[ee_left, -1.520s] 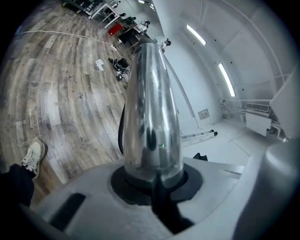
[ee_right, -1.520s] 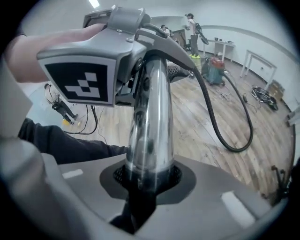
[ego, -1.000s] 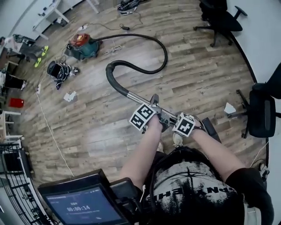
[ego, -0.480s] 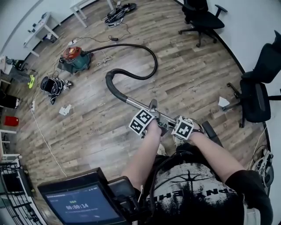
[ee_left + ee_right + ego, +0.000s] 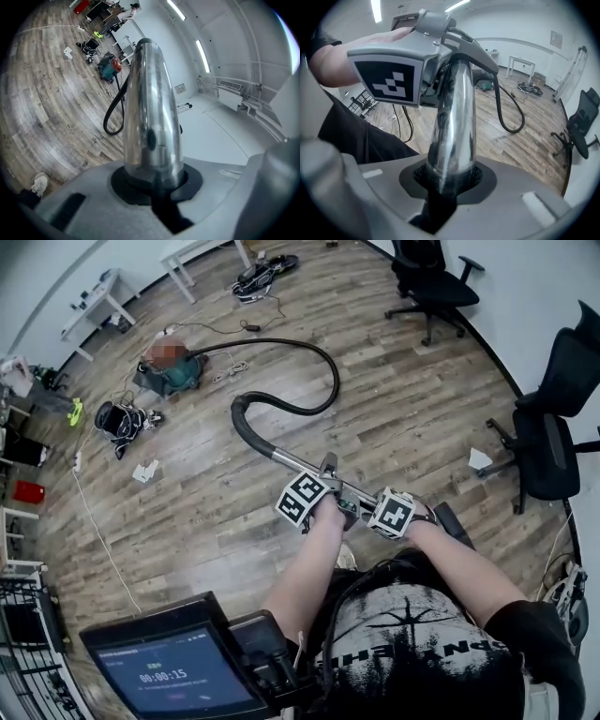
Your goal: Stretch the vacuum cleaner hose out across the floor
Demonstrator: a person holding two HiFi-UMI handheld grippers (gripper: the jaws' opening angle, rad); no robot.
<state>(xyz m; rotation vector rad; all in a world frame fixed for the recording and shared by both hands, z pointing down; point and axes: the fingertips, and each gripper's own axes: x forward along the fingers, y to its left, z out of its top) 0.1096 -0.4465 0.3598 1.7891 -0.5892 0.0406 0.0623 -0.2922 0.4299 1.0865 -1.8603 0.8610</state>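
Left gripper (image 5: 317, 486): its jaws stand only narrowly apart and press on both sides of the vacuum cleaner's metal wand (image 5: 292, 462), which runs out between them.
Right gripper (image 5: 394, 512): its jaws are clamped on the same wand, somewhat wider apart. It sits just behind the left gripper, nearer the person's body.
Grippers, count: two, one in each hand, both gripping the one wand, each with a cube of square markers.
Wand: shiny chrome, held above the floor and pointing away from the person. Its far end joins the hose.
Hose (image 5: 323, 367): one, black. From the wand it bends in a tight hook, then sweeps in a wide loop over the wooden floor (image 5: 403, 418) and runs left to the vacuum cleaner.
Vacuum cleaner (image 5: 169, 373): one, with a teal body, standing on the floor well away from the person at upper left.
Office chairs: two, black, one at the top (image 5: 429, 282) and one at the right edge (image 5: 553, 442).
White tables: two, at the upper left, one (image 5: 94, 298) and another (image 5: 197, 251).
Screen (image 5: 169, 679): one, in front of the person, showing a timer.
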